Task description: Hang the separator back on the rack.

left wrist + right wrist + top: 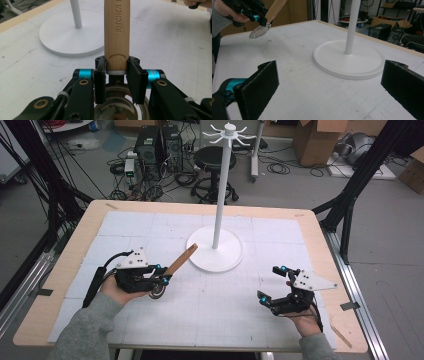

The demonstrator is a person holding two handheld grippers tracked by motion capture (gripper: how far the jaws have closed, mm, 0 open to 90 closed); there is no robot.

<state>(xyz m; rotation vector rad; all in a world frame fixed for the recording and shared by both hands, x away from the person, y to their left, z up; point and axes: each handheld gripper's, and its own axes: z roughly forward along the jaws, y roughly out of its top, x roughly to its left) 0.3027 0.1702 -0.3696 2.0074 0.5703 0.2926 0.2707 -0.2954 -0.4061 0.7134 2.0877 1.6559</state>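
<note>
A utensil with a wooden handle (182, 259) stamped "KITCHEN" and a round metal head (158, 292) is held above the mat at the left. My left gripper (162, 274) is shut on the handle's lower end (116, 60), just above the head (115, 105). The handle slants up toward the white stand's round base (215, 249). From that base rises a tall pole (222, 185) topped with a ring of hooks (229, 132). My right gripper (268, 282) stands open at the right with nothing between its pads (262, 82), facing the base (349, 60) and the held utensil (260, 30).
A white gridded mat (210, 310) covers the wooden table (65, 265). A thin wooden stick (340, 335) lies near the front right corner. Beyond the far edge, a black stool (212, 157), computer towers (160, 145), cables and cardboard boxes (320, 140) stand on the floor.
</note>
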